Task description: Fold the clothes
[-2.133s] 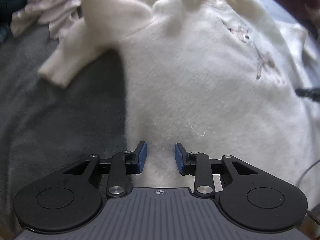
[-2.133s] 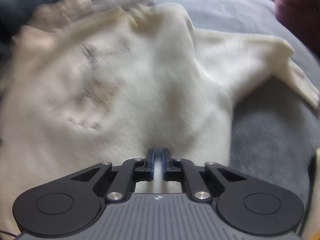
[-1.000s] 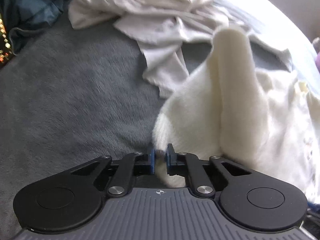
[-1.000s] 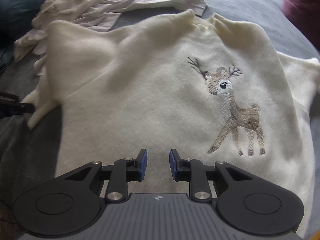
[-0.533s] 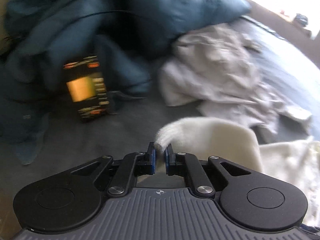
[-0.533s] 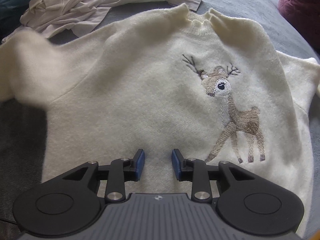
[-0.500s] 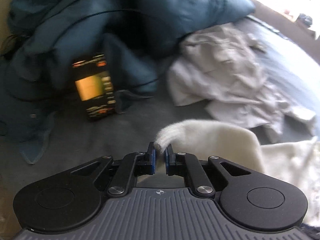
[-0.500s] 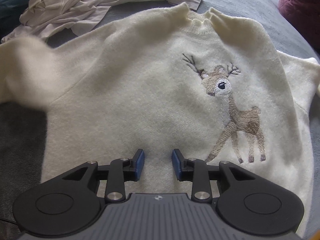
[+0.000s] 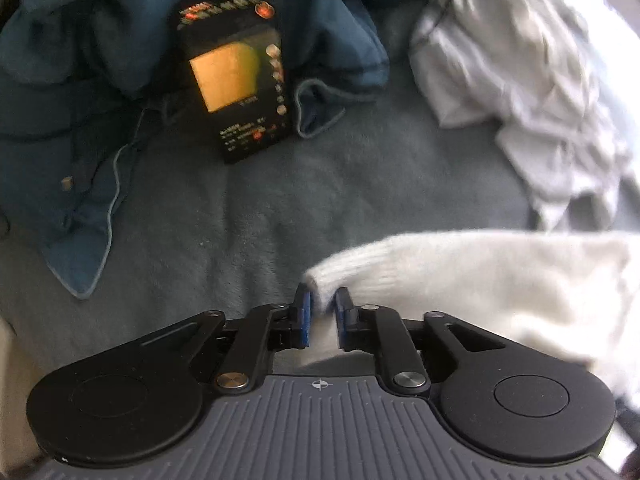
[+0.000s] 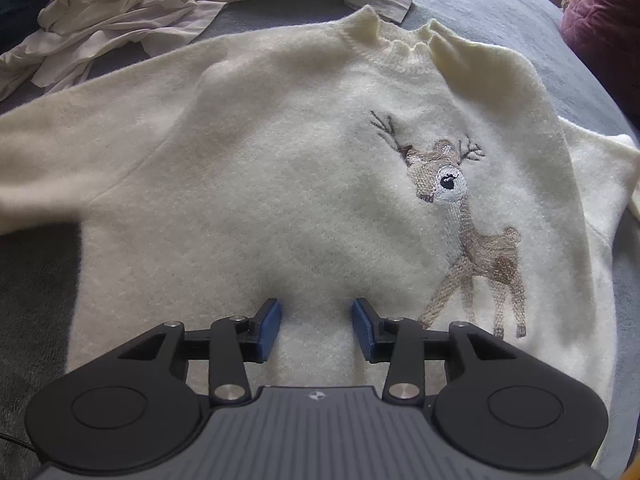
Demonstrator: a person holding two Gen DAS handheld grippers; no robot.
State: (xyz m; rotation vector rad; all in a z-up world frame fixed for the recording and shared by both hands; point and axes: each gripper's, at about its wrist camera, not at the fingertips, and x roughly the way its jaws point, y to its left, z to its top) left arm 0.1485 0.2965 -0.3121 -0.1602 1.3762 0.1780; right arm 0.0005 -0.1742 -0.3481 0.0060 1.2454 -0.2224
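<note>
**Sleeve pulled out flat, both claws letting go**

Closest to me, the left claw [image 9: 321, 312] has the cuff [image 9: 326, 280] of the cream sweater's sleeve between its blue pads [image 9: 305, 316], and the jaws are opening now; a second ago they were pinched hard on that cuff. The pads are nearly parted from the knit, so I read this as the release. In that second I've dragged the sleeve [image 9: 480, 280] sideways, away from the sweater body, out across the grey blanket [image 9: 240, 220].

On my right side, the right claw [image 10: 316, 326] hovers over the sweater's hem area with nothing between its jaws, and they are opening wider too. The cream sweater [image 10: 280, 160] lies face up and spread on the bed, deer embroidery [image 10: 460, 220] showing, collar [image 10: 400, 36] at the far end.

Further out: a black device with a yellow screen [image 9: 236, 76] leaning on blue fabric [image 9: 80, 40], and a crumpled pale garment [image 10: 120, 4] beyond the collar.

My judgement: the flattening is about done, and folding proper can begin, probably with a sleeve brought back over the body.
</note>
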